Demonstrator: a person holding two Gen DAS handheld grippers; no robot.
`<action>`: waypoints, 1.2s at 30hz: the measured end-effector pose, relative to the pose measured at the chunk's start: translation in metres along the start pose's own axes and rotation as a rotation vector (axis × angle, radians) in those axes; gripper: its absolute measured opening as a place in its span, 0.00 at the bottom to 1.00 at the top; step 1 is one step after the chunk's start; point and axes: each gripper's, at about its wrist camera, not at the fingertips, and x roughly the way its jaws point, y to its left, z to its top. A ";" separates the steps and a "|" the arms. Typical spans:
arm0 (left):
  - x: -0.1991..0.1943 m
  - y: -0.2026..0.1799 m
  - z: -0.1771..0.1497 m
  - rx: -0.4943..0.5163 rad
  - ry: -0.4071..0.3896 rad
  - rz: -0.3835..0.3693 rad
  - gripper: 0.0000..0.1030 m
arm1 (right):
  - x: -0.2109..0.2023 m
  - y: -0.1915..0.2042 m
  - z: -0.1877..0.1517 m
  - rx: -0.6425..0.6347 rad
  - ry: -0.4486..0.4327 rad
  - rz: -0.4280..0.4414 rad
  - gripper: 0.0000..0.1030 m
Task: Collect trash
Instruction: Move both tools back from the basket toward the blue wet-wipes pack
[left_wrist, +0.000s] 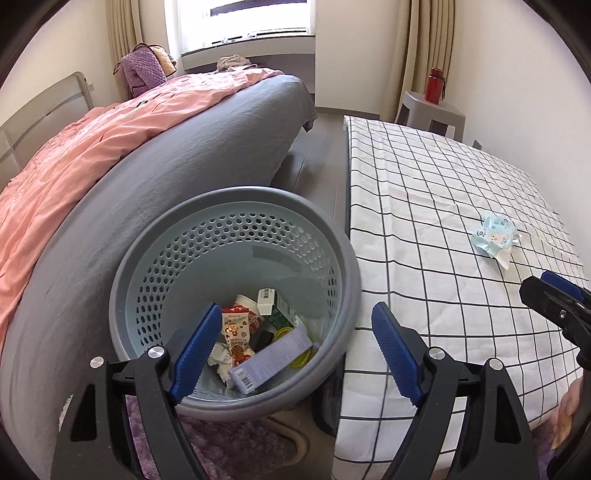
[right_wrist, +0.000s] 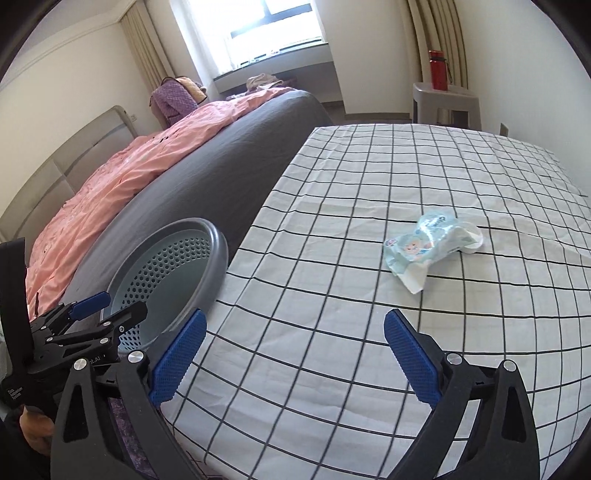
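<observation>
A grey perforated trash basket (left_wrist: 236, 206) stands on the floor between the bed and the table; it also shows in the right wrist view (right_wrist: 218, 251). It holds several pieces of trash, among them a lilac box (left_wrist: 273, 354) and a red-and-white wrapper (left_wrist: 236, 332). A crumpled light-blue wet-wipe packet (right_wrist: 428, 247) lies on the checked tablecloth (right_wrist: 332, 258); it also shows in the left wrist view (left_wrist: 495, 236). My left gripper (left_wrist: 295, 347) is open and empty over the basket. My right gripper (right_wrist: 295, 354) is open and empty above the table, short of the packet.
A bed with a grey sheet (left_wrist: 207, 147) and pink quilt (left_wrist: 92, 147) lies left of the basket. A grey stool (right_wrist: 447, 99) with a red bottle (right_wrist: 437, 70) stands at the far wall. A purple rug (left_wrist: 229, 443) lies under the basket.
</observation>
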 end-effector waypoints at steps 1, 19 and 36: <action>-0.001 -0.005 0.001 0.008 0.000 -0.002 0.77 | -0.003 -0.007 0.000 0.009 -0.005 -0.004 0.92; -0.008 -0.085 0.017 0.071 -0.030 -0.011 0.78 | -0.052 -0.102 0.006 0.075 -0.082 -0.093 0.93; 0.035 -0.154 0.041 0.160 0.016 -0.097 0.78 | -0.013 -0.169 0.019 0.131 0.000 -0.120 0.93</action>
